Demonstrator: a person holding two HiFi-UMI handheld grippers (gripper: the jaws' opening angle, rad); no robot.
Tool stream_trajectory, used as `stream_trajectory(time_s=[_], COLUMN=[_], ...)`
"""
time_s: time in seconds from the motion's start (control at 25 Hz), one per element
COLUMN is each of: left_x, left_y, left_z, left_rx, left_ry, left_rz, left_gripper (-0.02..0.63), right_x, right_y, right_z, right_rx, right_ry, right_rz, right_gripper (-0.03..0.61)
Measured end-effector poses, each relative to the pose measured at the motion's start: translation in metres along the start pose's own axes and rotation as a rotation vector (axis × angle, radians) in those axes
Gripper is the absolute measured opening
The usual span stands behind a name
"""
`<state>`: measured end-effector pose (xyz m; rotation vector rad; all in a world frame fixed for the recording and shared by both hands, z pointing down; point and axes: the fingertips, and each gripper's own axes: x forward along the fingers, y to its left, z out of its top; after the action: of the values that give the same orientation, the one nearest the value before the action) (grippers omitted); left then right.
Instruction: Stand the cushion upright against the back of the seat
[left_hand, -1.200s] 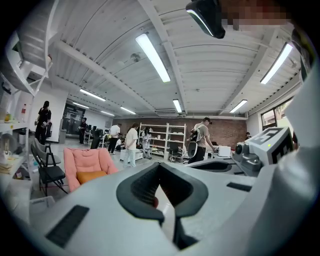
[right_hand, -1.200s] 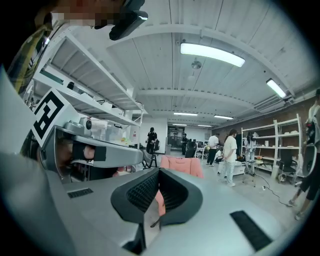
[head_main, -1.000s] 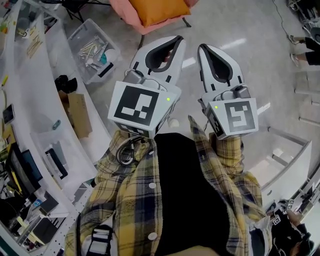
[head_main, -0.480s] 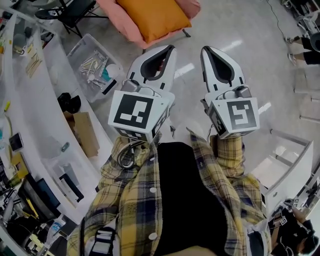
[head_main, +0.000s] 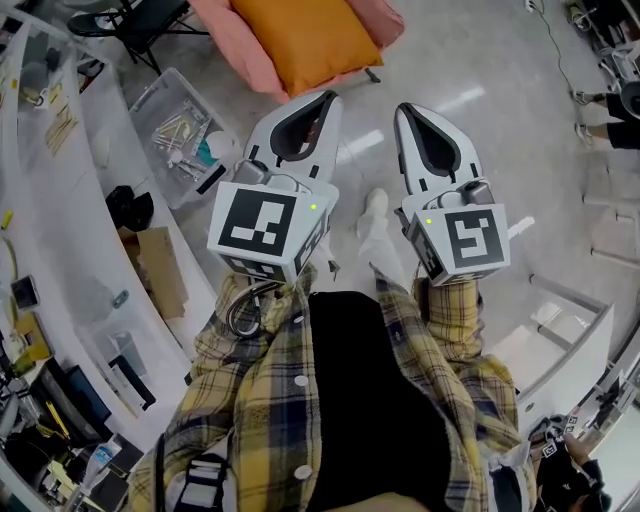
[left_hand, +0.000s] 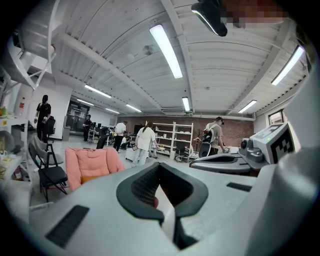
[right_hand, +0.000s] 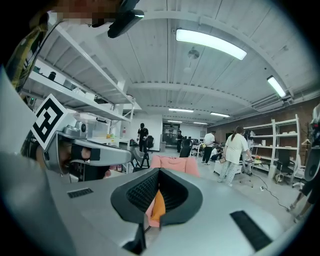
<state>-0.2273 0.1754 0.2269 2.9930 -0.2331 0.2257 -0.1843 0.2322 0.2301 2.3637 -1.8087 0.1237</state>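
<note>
An orange cushion (head_main: 300, 40) lies flat on a pink seat (head_main: 245, 62) at the top of the head view. Both grippers are held side by side in the air, short of the seat and pointing at it. My left gripper (head_main: 320, 100) is shut and empty, and so is my right gripper (head_main: 405, 112). In the left gripper view the pink seat (left_hand: 92, 167) stands left of the closed jaws, with a strip of orange cushion (left_hand: 90, 178) on it. In the right gripper view the seat back (right_hand: 175, 163) shows over the jaws and the cushion (right_hand: 158, 210) through their hollow.
A clear plastic bin (head_main: 185, 120) of small items sits on the floor left of the seat, with a black chair (head_main: 140, 20) behind it. A white workbench (head_main: 60, 200) and a cardboard box (head_main: 160, 255) line the left. People (right_hand: 235, 155) and shelves stand far off.
Both grippers have travelled forward together towards the seat. The pink seat and orange cushion show larger at the top of the head view. The jaws stayed shut.
</note>
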Motion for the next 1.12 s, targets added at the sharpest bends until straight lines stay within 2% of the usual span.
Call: stream_trajectory(time_s=[0.2,0.36,0.64,0.96,1.12], left_x=[0.047,0.098,0.161,0.197,0.204], left_y=[0.007,0.010,-0.002,-0.005,0.010], left_z=[0.006,0.020,0.038,0.039,0.039], left_rx=[-0.003,-0.005,-0.016,-0.026,-0.026], left_ry=[-0.004,-0.022,-0.060,-0.049,-0.035], left_rz=[0.051,0.100,0.173,0.232,0.262], left_gripper=[0.003,0.003,0.003,0.003,0.003], right_x=[0.024,0.048,0.065,0.078,0.098], right_y=[-0.039,-0.089,-0.159,-0.191,-0.194], right_z=[-0.002,0.001,0.006,0.001,-0.005], right_rx=[0.001,0.006,-0.024,-0.021,-0.015], right_ry=[-0.005,-0.004,-0.034,-0.021,-0.014], right_rz=[0.039,0.082,0.148,0.220,0.250], right_gripper=[0.015,0.015,0.015,0.015,0.015])
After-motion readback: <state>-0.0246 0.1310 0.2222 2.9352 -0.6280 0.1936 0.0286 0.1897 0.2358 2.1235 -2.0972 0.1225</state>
